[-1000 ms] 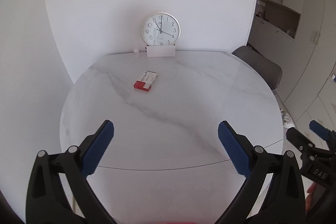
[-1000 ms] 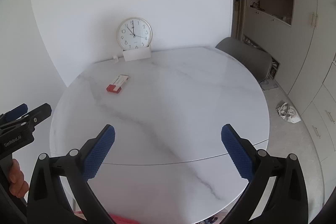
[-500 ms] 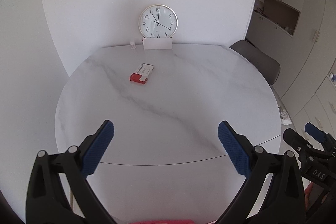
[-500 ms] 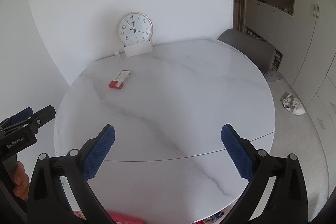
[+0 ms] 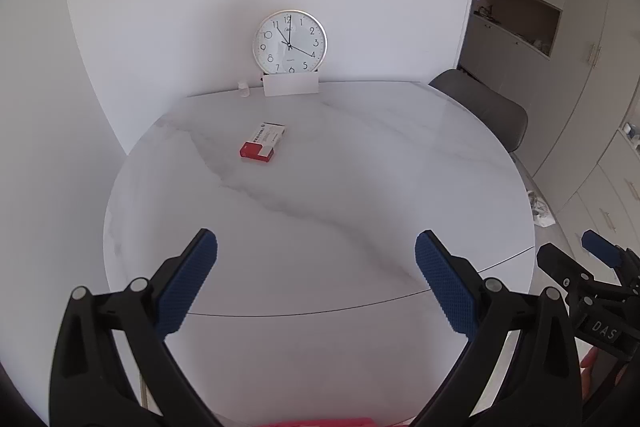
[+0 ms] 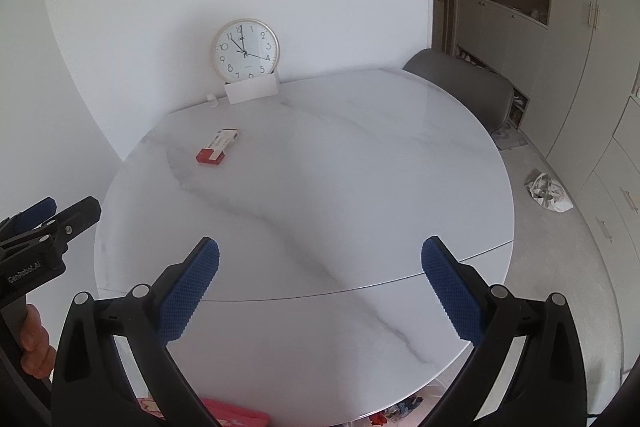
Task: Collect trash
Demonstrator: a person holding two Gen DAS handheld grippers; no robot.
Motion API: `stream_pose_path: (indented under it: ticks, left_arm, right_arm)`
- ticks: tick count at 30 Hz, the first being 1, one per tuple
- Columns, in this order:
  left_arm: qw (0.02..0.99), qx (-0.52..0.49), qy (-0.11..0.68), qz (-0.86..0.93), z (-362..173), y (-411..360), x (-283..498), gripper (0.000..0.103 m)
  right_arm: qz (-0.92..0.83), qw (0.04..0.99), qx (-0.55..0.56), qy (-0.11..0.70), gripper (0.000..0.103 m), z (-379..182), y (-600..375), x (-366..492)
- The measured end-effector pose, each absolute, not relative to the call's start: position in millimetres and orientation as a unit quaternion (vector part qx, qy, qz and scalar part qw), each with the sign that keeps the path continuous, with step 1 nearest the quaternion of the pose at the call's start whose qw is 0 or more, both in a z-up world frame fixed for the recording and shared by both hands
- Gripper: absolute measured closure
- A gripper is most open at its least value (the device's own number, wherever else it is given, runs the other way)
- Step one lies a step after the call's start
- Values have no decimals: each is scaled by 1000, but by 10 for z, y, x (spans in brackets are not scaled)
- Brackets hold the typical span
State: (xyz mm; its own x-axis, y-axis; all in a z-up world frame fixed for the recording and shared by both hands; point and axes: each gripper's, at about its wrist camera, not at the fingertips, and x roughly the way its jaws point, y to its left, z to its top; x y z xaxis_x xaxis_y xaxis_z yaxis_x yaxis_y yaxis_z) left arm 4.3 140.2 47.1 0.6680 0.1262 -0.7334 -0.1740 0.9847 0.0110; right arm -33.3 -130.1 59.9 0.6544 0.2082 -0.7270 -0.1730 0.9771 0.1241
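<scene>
A small red and white box lies flat on the far left part of the round white marble table. A crumpled white bag lies on the floor to the right of the table. My left gripper hangs open over the table's near edge, nothing between its blue pads. My right gripper is open too, empty, above the near edge. Both are well short of the box.
A round wall clock stands at the table's back against the white wall, behind a white card holder. A grey chair sits at the far right. Beige cabinets line the right wall. Something pink lies low under the near edge.
Both views have tilted and pulled back a little: the table, box and clock sit lower in the frames. Both grippers stay open and empty.
</scene>
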Motion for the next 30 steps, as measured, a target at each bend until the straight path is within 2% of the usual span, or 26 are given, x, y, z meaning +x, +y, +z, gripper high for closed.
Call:
stream_pose_path:
  ticks: [30]
  left_arm:
    - [912,-28,402,77,444,1349,51,8]
  right_arm:
    - [104,906,17,410,3,520,-1289,-311]
